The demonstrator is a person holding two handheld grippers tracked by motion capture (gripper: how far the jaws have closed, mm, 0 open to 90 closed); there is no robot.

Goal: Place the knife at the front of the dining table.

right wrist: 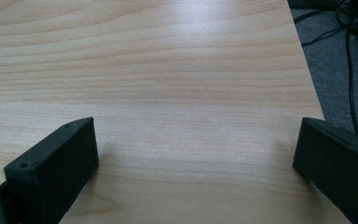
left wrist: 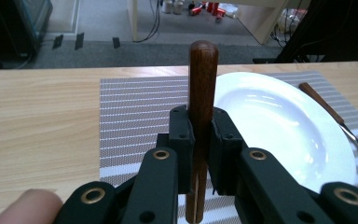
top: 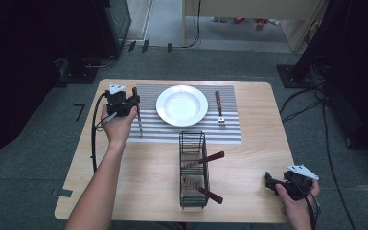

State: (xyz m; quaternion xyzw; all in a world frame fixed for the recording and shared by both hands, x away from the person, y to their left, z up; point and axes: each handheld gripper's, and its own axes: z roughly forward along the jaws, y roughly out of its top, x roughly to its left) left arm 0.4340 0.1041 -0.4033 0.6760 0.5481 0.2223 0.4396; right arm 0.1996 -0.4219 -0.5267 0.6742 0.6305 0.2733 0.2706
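- The left claw (top: 133,103) is clamped on the brown wooden handle of a table knife (left wrist: 201,88); the handle rises between its pads and the metal blade (top: 139,125) hangs from the claw toward the person, over the grey striped woven placemat (left wrist: 140,112).
- Judgement: the grip sits on a round, smooth handle, so the knife could swivel in the pads as it is lowered and land askew, or its tip could catch in the placemat's weave.
- Just to the right of the left claw lies the white round ceramic plate (left wrist: 279,121); a sideways drift could knock the handle against its rim.
- The right claw (top: 271,183) stands with its jaws wide apart over bare light-wood tabletop (right wrist: 168,70), holding nothing, well clear of the black wire cutlery basket (top: 192,168).
- In the left gripper view the blade is cut off below the pads, so I cannot tell how near its tip is to the placemat.
- Beyond the plate from the left claw, a wooden-handled fork (top: 219,109) lies on the placemat.
- The utensils in the basket show brown handles; their working ends are hidden by the wire mesh.
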